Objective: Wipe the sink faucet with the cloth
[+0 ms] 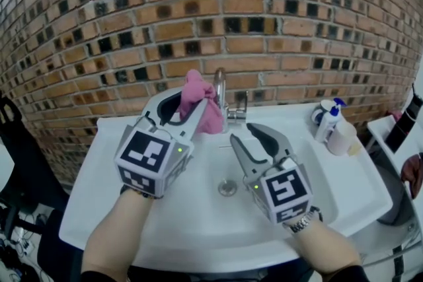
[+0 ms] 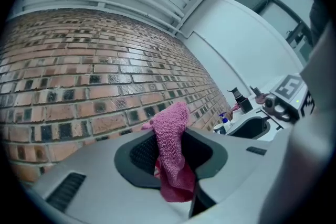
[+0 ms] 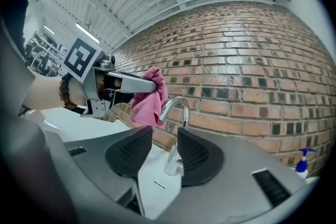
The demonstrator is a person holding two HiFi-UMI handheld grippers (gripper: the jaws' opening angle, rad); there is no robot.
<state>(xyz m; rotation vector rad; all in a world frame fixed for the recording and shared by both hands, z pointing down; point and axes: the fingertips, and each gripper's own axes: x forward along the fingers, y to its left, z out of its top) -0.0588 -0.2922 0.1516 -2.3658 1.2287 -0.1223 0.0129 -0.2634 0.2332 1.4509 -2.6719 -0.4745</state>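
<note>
My left gripper (image 1: 190,107) is shut on a pink cloth (image 1: 200,101), which bunches above its tips and hangs down just left of the chrome faucet (image 1: 221,85). From the left gripper view, the cloth (image 2: 174,150) is pinched between the dark pads, with the brick wall beyond. My right gripper (image 1: 245,135) hovers over the white sink (image 1: 125,168), in front of the faucet, open and holding nothing. In the right gripper view the faucet (image 3: 176,108) shows through the gap between the jaws of the right gripper (image 3: 164,152), farther off. The cloth (image 3: 148,96) and left gripper (image 3: 137,84) are at its left.
A brick wall (image 1: 277,23) rises right behind the sink. A blue-capped pump bottle (image 1: 328,118) and a white bottle (image 1: 341,136) stand on the sink's right back corner. The drain (image 1: 227,188) lies in the basin between both grippers. Dark furniture stands at the far left.
</note>
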